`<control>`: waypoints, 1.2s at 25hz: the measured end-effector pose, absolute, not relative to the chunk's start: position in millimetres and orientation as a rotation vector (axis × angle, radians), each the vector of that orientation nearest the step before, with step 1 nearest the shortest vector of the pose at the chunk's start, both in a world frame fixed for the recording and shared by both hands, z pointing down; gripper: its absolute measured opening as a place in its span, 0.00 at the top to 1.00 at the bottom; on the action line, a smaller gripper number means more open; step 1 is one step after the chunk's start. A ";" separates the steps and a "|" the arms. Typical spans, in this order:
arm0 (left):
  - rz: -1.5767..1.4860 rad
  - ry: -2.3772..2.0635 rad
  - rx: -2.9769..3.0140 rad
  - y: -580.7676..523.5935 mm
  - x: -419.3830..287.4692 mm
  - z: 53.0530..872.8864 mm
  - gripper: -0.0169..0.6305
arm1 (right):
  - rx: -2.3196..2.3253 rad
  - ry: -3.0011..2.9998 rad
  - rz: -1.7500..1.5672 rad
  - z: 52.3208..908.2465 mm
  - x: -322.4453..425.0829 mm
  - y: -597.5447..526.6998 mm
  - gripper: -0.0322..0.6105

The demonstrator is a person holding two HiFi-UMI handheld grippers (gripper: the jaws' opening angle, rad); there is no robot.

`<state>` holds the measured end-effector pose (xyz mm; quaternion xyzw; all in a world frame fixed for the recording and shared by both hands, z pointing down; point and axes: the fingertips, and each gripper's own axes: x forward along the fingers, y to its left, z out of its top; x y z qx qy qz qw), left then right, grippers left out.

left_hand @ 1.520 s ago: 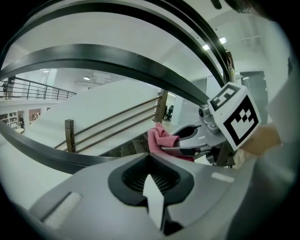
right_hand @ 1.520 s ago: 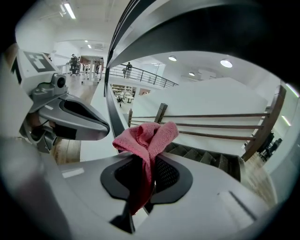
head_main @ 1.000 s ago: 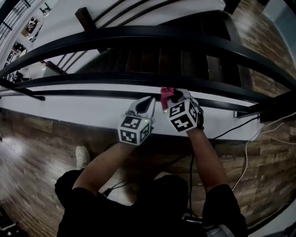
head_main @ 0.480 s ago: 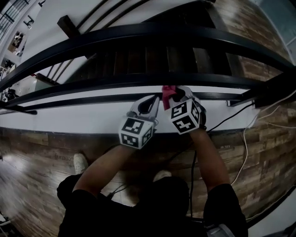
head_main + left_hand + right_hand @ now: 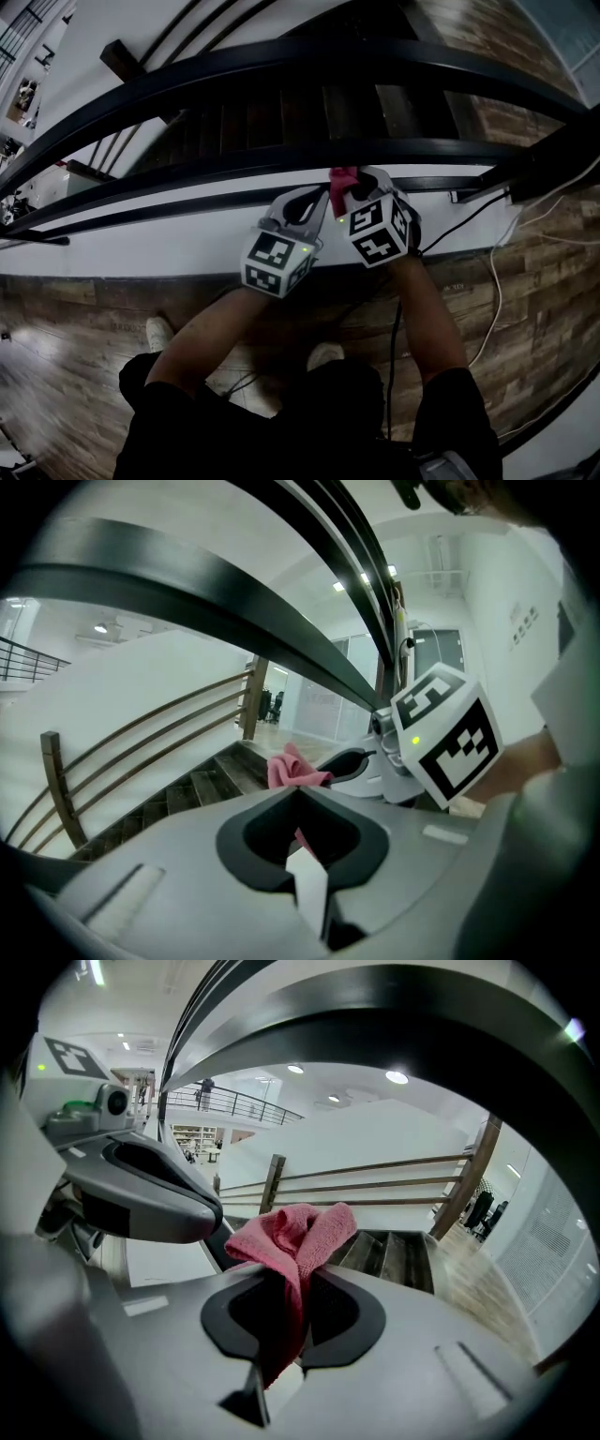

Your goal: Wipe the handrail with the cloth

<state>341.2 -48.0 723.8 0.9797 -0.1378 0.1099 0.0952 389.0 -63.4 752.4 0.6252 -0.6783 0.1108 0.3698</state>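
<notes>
Head view: the left gripper and right gripper sit side by side, tips toward 12 o'clock, below the broad black handrail that arcs across the top. The pink cloth stands bunched at the right gripper's tips, level with the thinner lower rail; whether it touches that rail cannot be told. Right gripper view: the jaws are closed on the cloth, a fold rising above them and a tail hanging down between the pads. Left gripper view: the jaws are drawn narrow, and a thin pink strip runs between them from the bunch above, so they appear to nip an edge of the same cloth.

Step in hand, as judged: carrying the cloth along the railing for a wiping pass. To do it well, keep the right pinch firm, leave enough fabric proud of the tips that cloth and not jaw meets the metal, and follow the rail's curve with steady pressure. If the broad handrail is the target, the bunch needs lifting toward 12 o'clock onto it.

Against the frame a second earlier: the pair lies nearer the wall bracket at 3 o'clock, so the grippers have travelled that way along the rail; the post at 11 o'clock has slid left in view; the left tips sit closer to the cloth
</notes>
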 end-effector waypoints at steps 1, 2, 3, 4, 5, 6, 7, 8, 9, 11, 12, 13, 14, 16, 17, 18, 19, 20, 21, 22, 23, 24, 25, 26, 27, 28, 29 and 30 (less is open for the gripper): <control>0.323 -0.400 2.902 -46.1 344.7 722.9 0.97 | 1.603 -1.738 0.286 752.1 391.8 -62.1 0.87; 0.319 -0.394 2.900 -44.3 347.7 721.3 0.97 | 1.603 -1.733 0.285 751.7 394.7 -60.4 0.87; 0.316 -0.390 2.897 -42.8 350.0 720.1 0.97 | 1.606 -1.728 0.284 751.2 397.7 -58.4 0.87; 0.317 -0.388 2.894 -41.9 352.0 720.1 0.97 | 1.611 -1.722 0.283 750.8 401.4 -56.1 0.87; 0.320 -0.385 2.892 -40.9 354.3 720.9 0.97 | 1.619 -1.714 0.282 750.4 406.2 -53.5 0.87; 0.323 -0.378 2.890 -39.5 357.5 721.8 0.97 | 1.628 -1.704 0.278 750.0 412.6 -50.4 0.87; 0.327 -0.369 2.889 -37.9 361.2 722.8 0.97 | 1.639 -1.693 0.272 749.5 420.4 -47.0 0.87; 0.331 -0.362 2.886 -36.3 365.0 724.1 0.97 | 1.652 -1.682 0.264 749.0 428.8 -43.3 0.87; 0.333 -0.355 2.881 -34.5 368.8 725.3 0.97 | 1.667 -1.671 0.260 748.5 437.3 -39.4 0.87; 0.326 -0.335 2.862 -29.5 376.8 726.4 0.97 | 1.694 -1.650 0.265 747.4 452.8 -31.9 0.87; 0.316 -0.319 2.851 -26.1 381.5 726.0 0.97 | 1.703 -1.638 0.271 746.8 459.6 -28.6 0.87; 0.304 -0.300 2.840 -22.3 386.8 725.4 0.97 | 1.710 -1.623 0.275 746.3 465.9 -25.4 0.87; 0.294 -0.282 2.832 -18.3 392.8 725.0 0.97 | 1.717 -1.609 0.277 746.0 471.7 -22.3 0.87; 0.285 -0.258 2.821 -10.9 405.4 725.2 0.97 | 1.735 -1.584 0.279 745.4 482.1 -16.2 0.87; 0.283 -0.253 2.817 -7.7 411.8 725.2 0.97 | 1.747 -1.576 0.281 744.9 487.0 -13.4 0.87; 0.281 -0.250 2.815 -4.7 418.0 724.9 0.97 | 1.759 -1.569 0.283 744.2 491.7 -10.6 0.87; 0.279 -0.245 2.813 -1.6 423.7 724.4 0.97 | 1.770 -1.563 0.287 743.6 496.1 -7.8 0.87; 0.278 -0.239 2.811 1.2 428.5 723.9 0.97 | 1.779 -1.557 0.289 743.0 500.1 -5.1 0.87; 0.278 -0.232 2.810 3.5 432.3 723.3 0.97 | 1.786 -1.551 0.290 742.5 504.0 -2.4 0.87; 0.277 -0.225 2.809 5.0 435.5 722.4 0.97 | 1.791 -1.545 0.290 741.8 507.9 0.1 0.87; 0.277 -0.219 2.811 6.1 438.4 721.2 0.97 | 1.796 -1.538 0.288 741.1 511.9 2.7 0.87; 0.276 -0.213 2.815 7.0 441.3 719.9 0.97 | 1.801 -1.531 0.286 740.4 515.8 5.3 0.87; 0.276 -0.207 2.818 7.9 444.1 718.8 0.97 | 1.806 -1.524 0.285 740.0 519.4 7.8 0.87; 0.276 -0.201 2.819 9.1 446.9 717.9 0.97 | 1.811 -1.517 0.286 740.0 522.7 10.4 0.87; 0.278 -0.196 2.817 10.6 449.9 717.6 0.97 | 1.815 -1.510 0.288 740.2 526.1 12.9 0.87; 0.281 -0.190 2.815 12.4 453.6 717.7 0.97 | 1.819 -1.503 0.290 740.4 530.0 15.2 0.87; 0.286 -0.183 2.815 14.1 458.0 718.0 0.97 | 1.824 -1.496 0.292 740.3 534.6 17.2 0.87; 0.292 -0.176 2.816 15.8 462.9 718.3 0.97 | 1.833 -1.487 0.295 740.0 539.6 18.8 0.87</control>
